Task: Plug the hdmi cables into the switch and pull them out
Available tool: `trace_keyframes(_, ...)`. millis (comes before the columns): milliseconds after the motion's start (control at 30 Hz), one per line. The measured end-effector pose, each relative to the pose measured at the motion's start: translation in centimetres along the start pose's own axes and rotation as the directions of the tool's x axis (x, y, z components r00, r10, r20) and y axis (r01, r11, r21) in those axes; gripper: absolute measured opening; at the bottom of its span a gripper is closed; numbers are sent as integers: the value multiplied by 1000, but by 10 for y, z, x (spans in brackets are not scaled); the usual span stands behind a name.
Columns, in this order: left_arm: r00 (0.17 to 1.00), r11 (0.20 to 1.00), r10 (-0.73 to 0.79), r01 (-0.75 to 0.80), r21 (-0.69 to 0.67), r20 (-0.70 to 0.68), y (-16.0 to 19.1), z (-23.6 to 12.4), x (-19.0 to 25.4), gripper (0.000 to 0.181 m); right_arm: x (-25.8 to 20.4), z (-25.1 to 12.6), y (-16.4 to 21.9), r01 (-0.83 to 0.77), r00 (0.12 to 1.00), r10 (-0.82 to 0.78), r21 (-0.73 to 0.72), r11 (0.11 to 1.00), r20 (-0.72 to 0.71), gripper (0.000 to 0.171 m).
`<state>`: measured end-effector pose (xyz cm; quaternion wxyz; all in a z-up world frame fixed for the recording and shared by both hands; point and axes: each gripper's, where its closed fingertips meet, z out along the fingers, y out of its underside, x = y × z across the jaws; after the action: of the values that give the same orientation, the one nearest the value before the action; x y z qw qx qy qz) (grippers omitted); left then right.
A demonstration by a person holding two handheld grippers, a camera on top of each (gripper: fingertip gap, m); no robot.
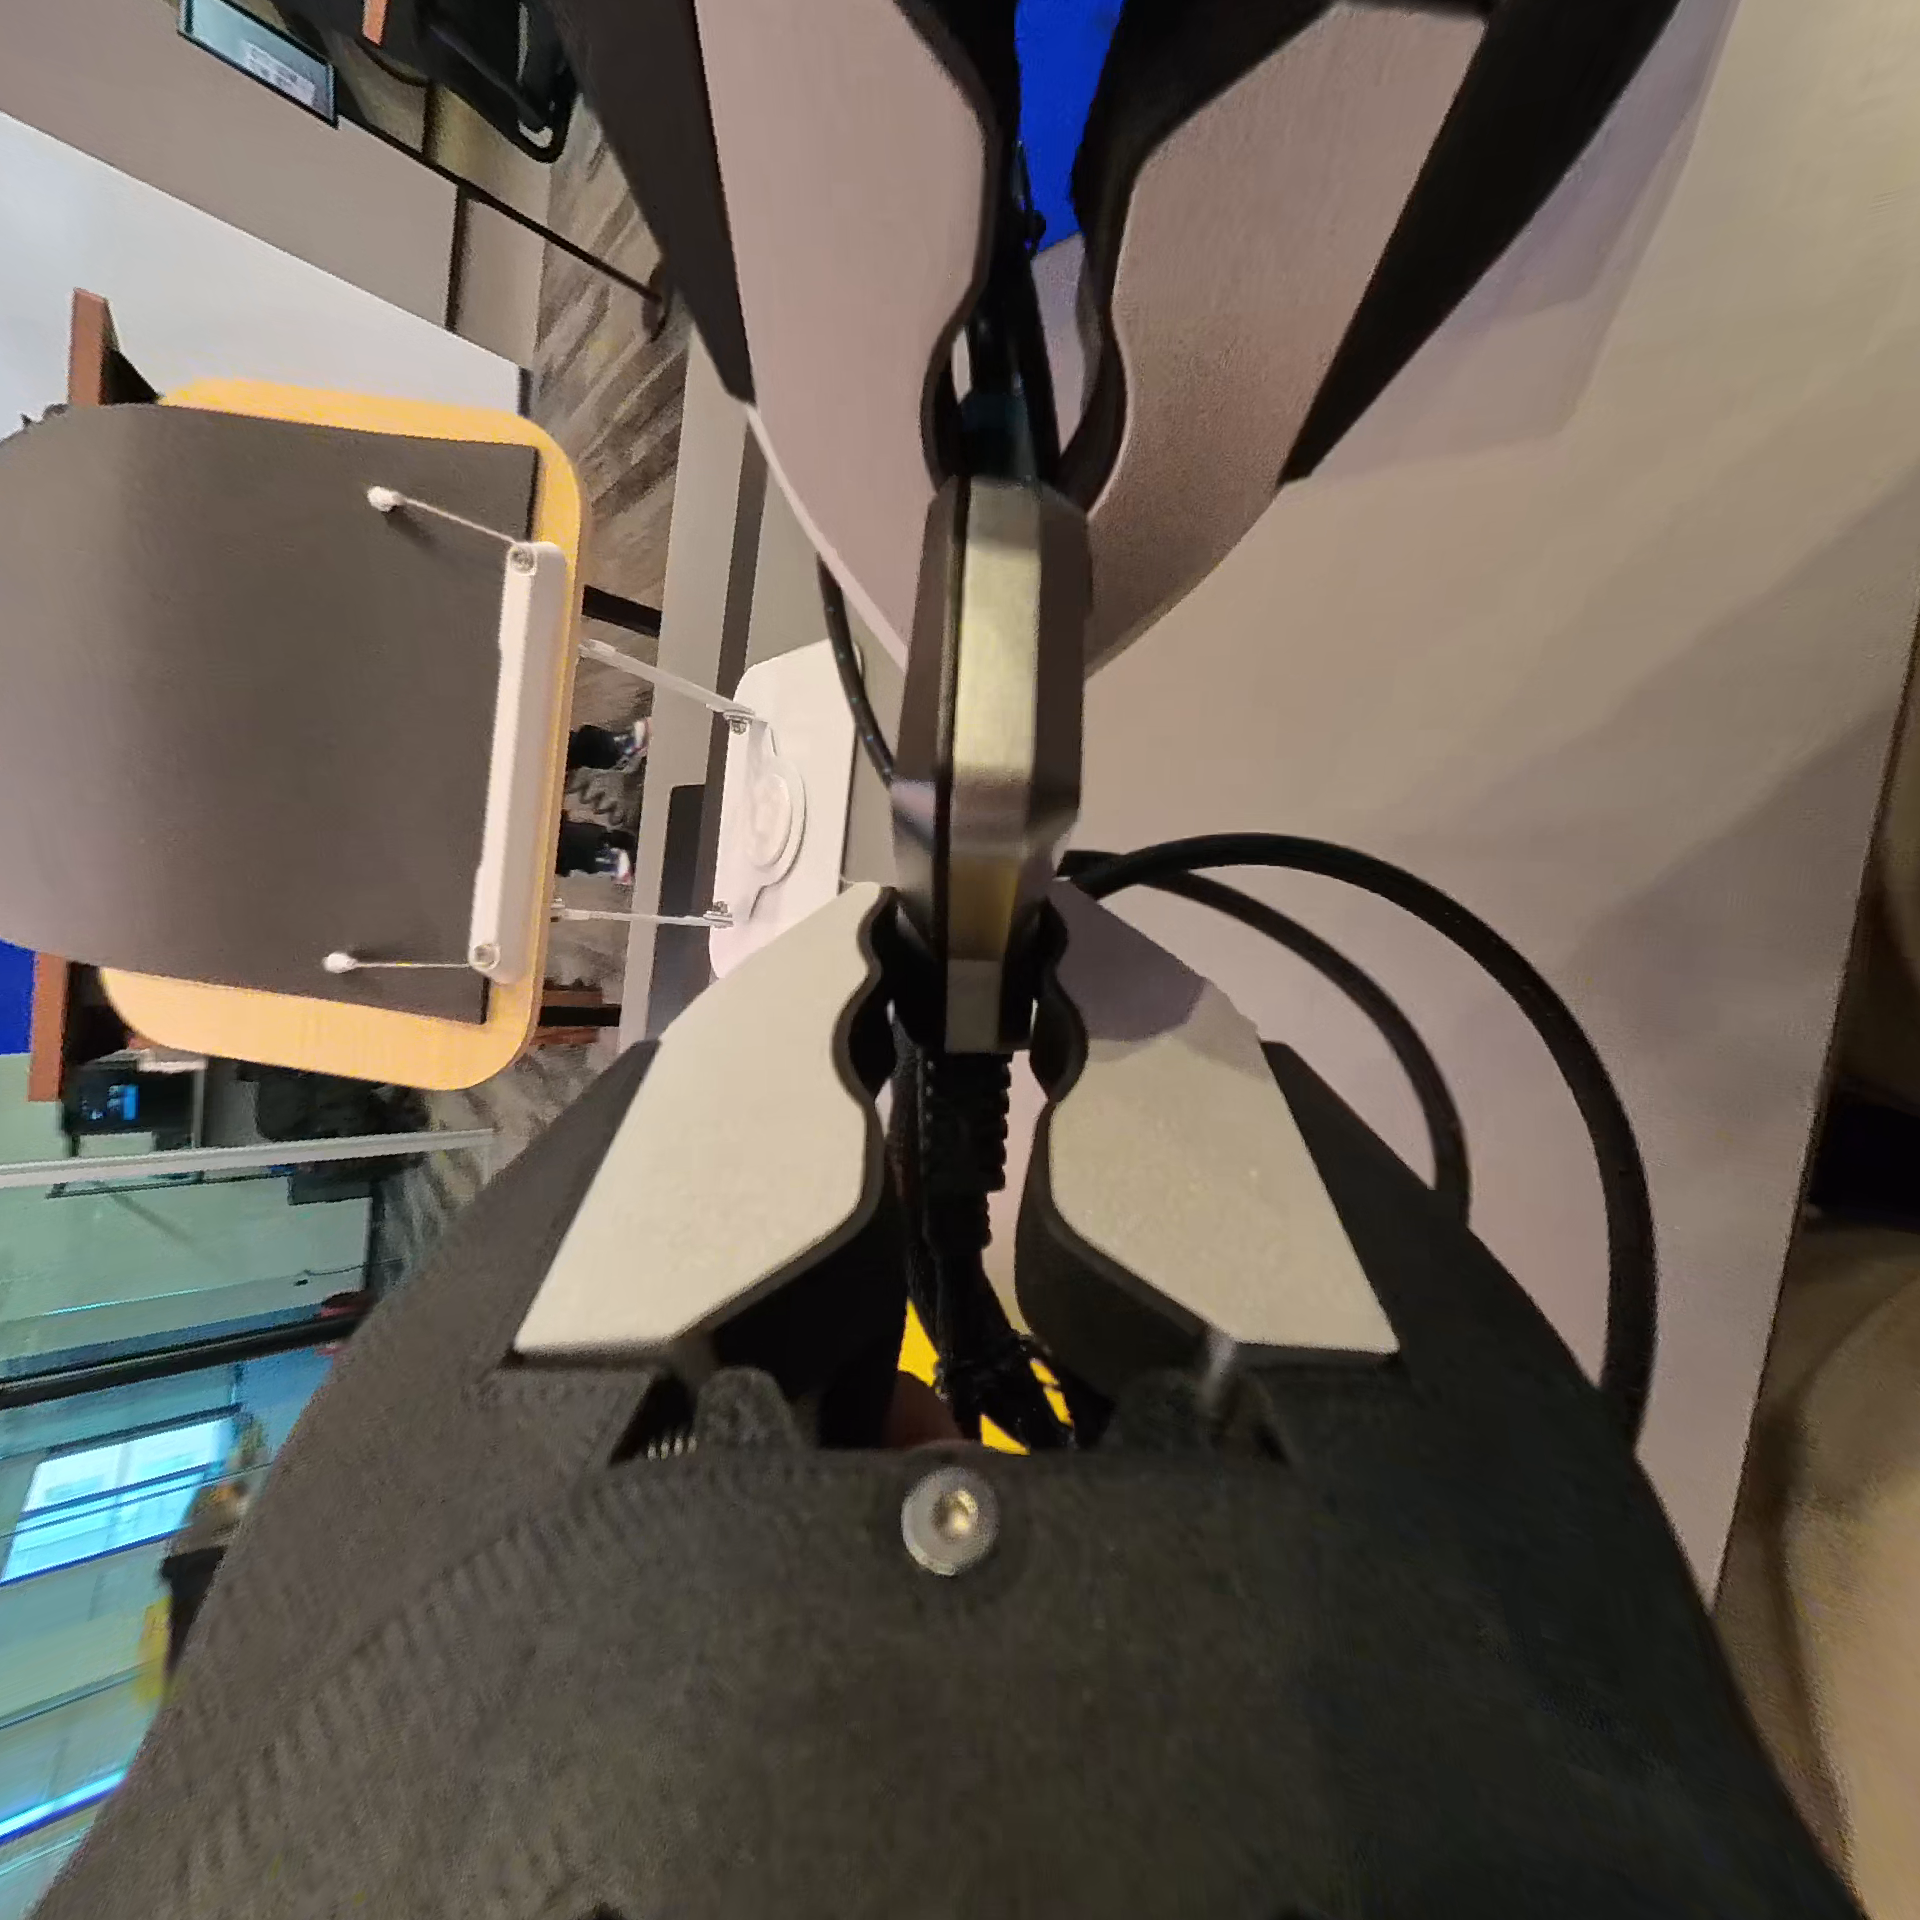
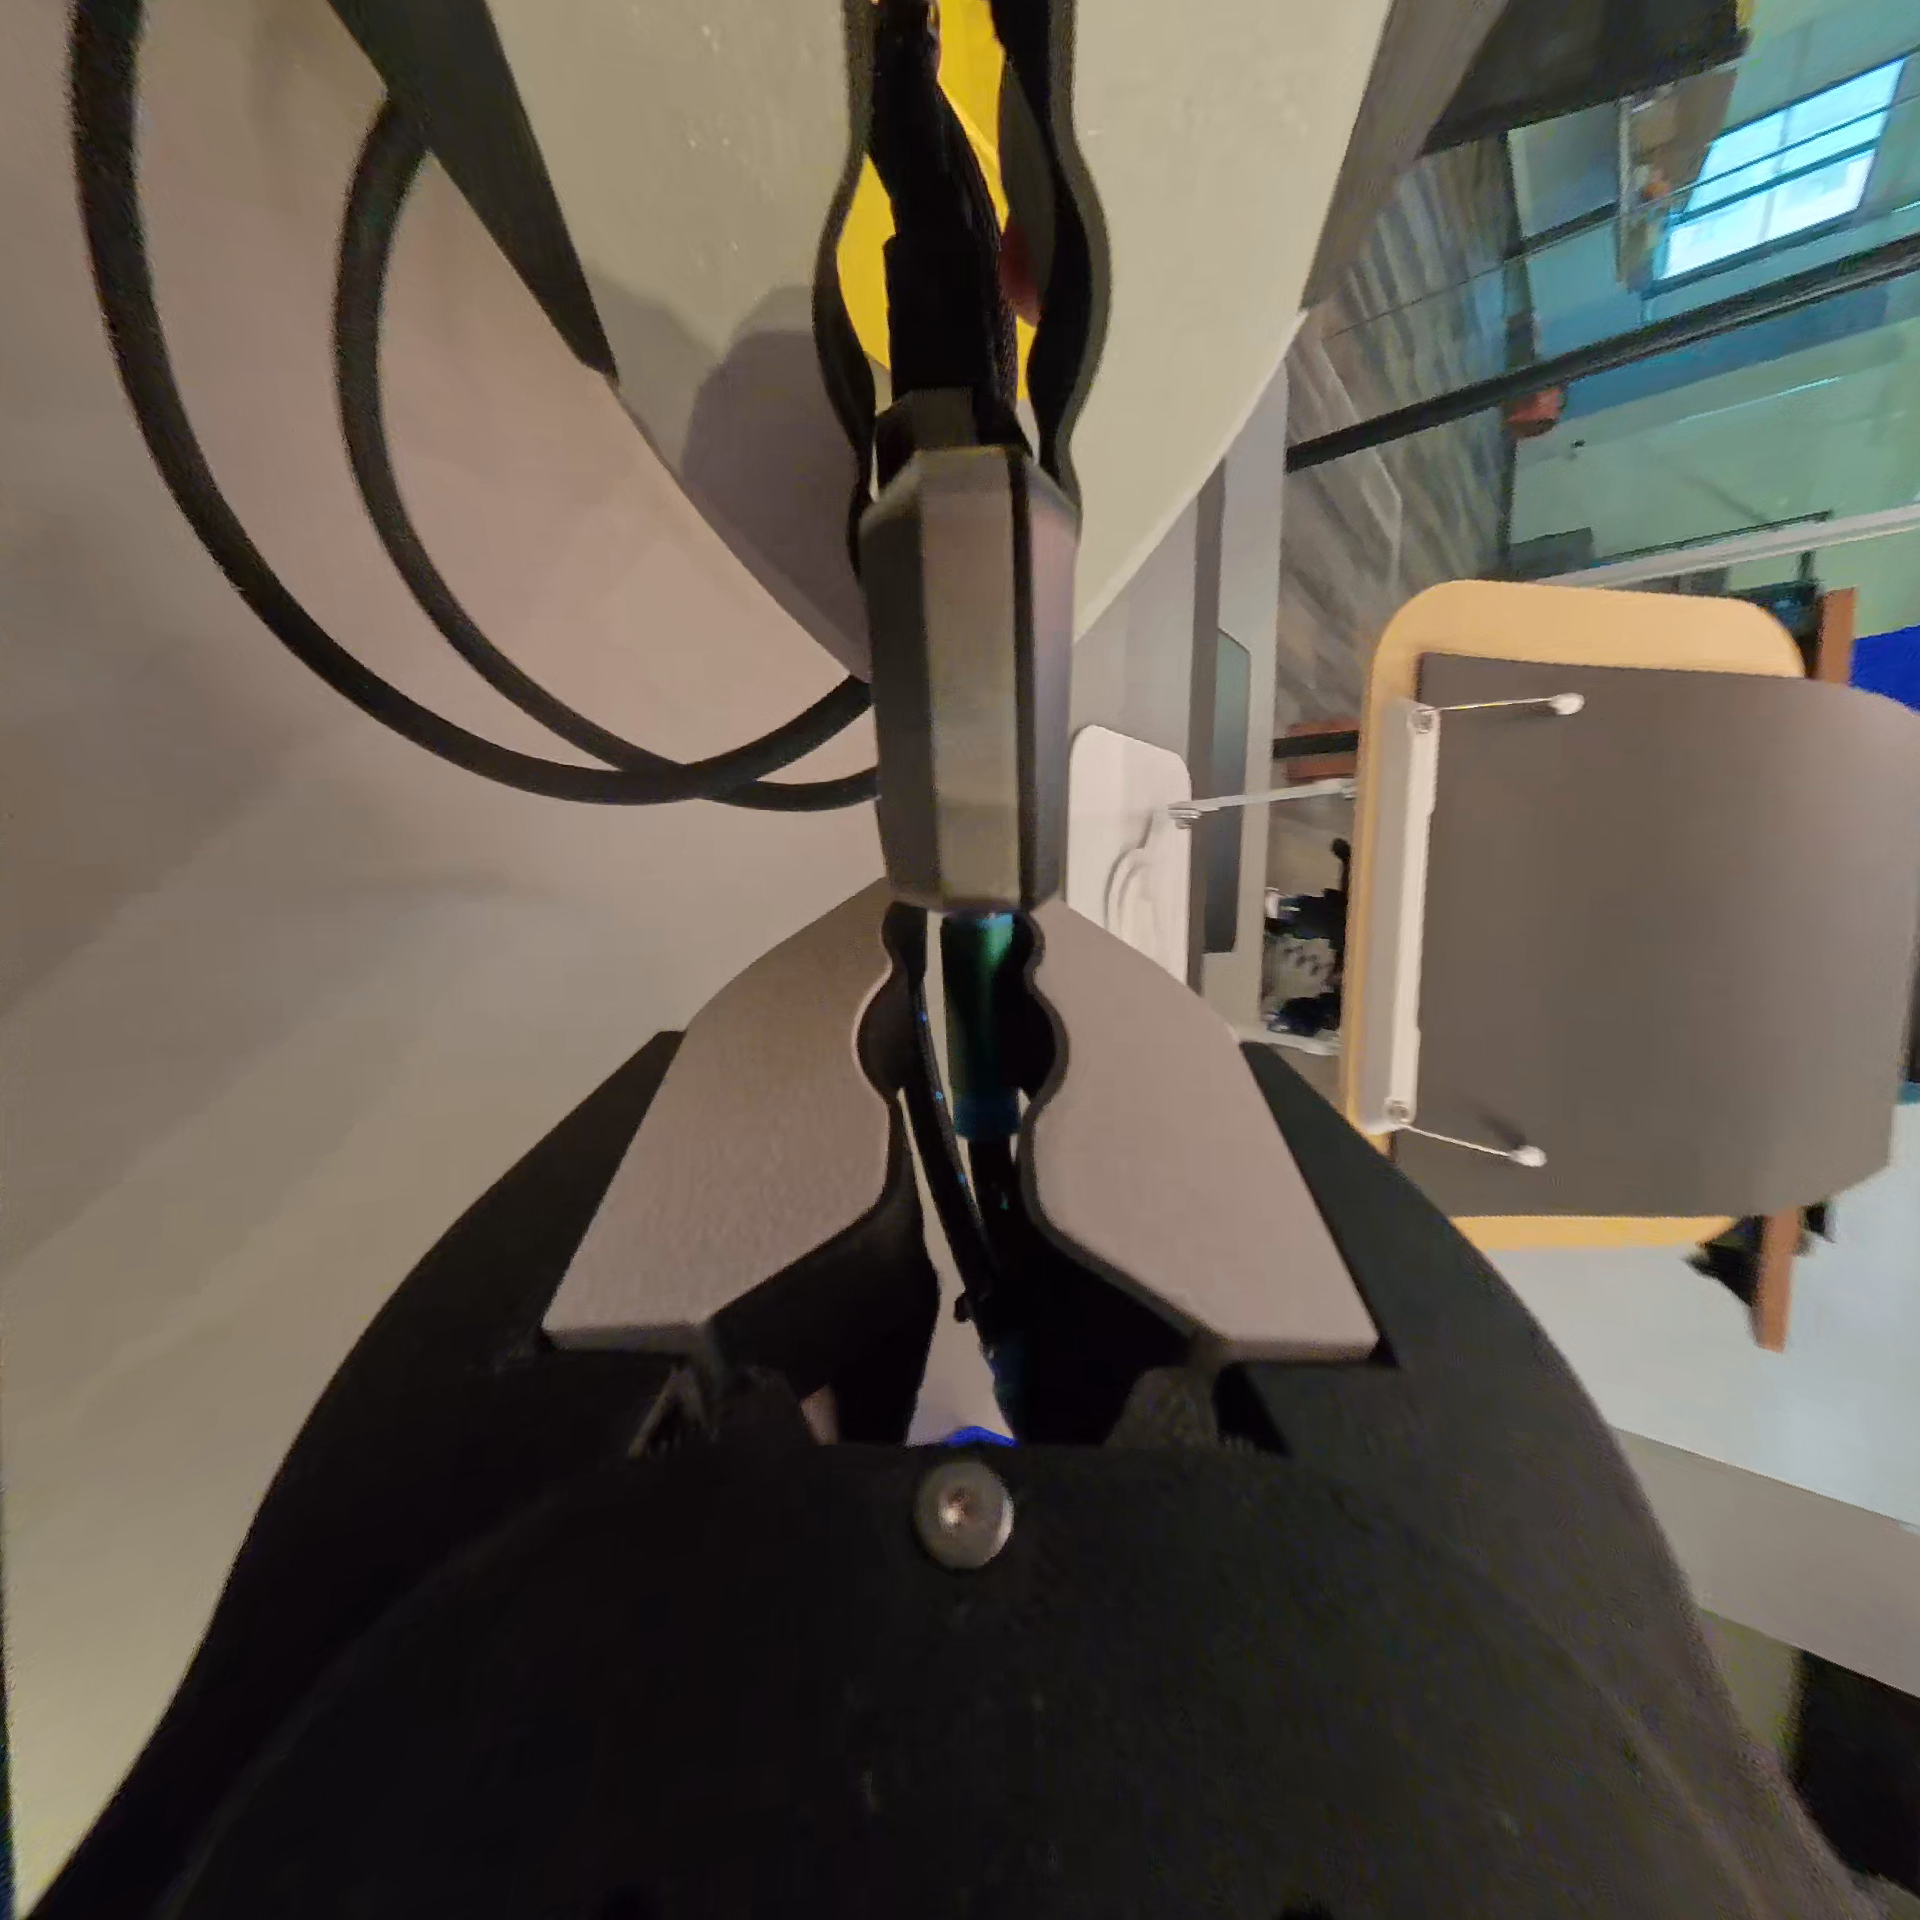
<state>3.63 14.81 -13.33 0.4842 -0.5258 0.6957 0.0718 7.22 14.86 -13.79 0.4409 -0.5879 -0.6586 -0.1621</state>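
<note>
A grey metal switch [image 1: 987, 675] hangs in the air between my two grippers, which face each other; it also shows in the right wrist view [image 2: 966, 686]. My left gripper [image 1: 971, 935] is shut on a grey HDMI plug [image 1: 977, 1003] with a black ribbed sleeve, which sits against the switch's near end. My right gripper [image 2: 964, 930] is shut on a dark teal-tinted plug [image 2: 982, 997] at the opposite end. Each gripper shows at the top of the other's view: the right gripper [image 1: 1013, 436] and the left gripper [image 2: 961, 457]. Black cables [image 1: 1507, 1039] loop to the side.
A pale table [image 1: 1455, 675] lies beneath. A white flat object [image 1: 779, 810] lies on it near its edge. Beyond stands a chair with a wooden frame and grey back [image 1: 312, 727], also in the right wrist view [image 2: 1610, 914]. Left and right tips are no more than a few centimetres apart.
</note>
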Motion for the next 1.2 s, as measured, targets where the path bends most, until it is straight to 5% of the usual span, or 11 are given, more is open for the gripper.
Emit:
trace_keyframes(300,1000,999,-3,3,-41,18,10,0,-4,23,3,-4,21,84,996,-84,-43,996,-17,7)
trace_keyframes(400,984,984,-173,175,-27,39,35,-11,-33,22,20,-11,52,-26,999,24,-58,998,-20,7)
trace_keyframes(500,993,995,-104,104,9,46,13,-17,-37,22,29,-16,45,-87,996,87,-29,996,-5,7)
trace_keyframes(667,984,986,-166,165,18,65,31,-11,-40,22,50,-50,62,-260,965,262,70,963,-17,7)
trace_keyframes(1000,982,984,-178,178,10,65,42,-5,-37,22,57,-140,185,-675,734,679,88,733,-27,8)
trace_keyframes(1200,984,985,-170,170,5,50,42,-1,-31,22,0,-130,253,-705,708,705,-109,701,-46,8)
